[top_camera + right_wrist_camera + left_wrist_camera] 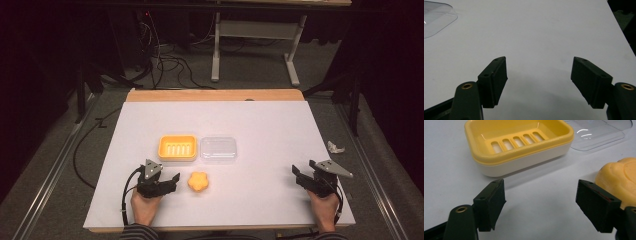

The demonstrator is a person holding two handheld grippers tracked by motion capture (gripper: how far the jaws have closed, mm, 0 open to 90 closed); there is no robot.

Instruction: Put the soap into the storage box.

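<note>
A yellow soap dish (177,147) with a slotted tray sits mid-table, its clear plastic lid (218,148) lying right beside it. An orange flower-shaped soap (198,181) lies just in front of them. My left gripper (170,181) rests on the table left of the soap, open and empty. In the left gripper view the soap dish (519,145) is ahead, the lid (599,132) at upper right and the soap (619,180) just behind the right jaw. My right gripper (300,176) stands open and empty near the table's right front; its view catches the lid (436,20) at far left.
The white table top (270,125) has a wooden strip (215,95) along its far edge. A crumpled white scrap (336,147) lies on the floor to the right. Cables (170,65) and a table frame (255,45) stand on the floor beyond.
</note>
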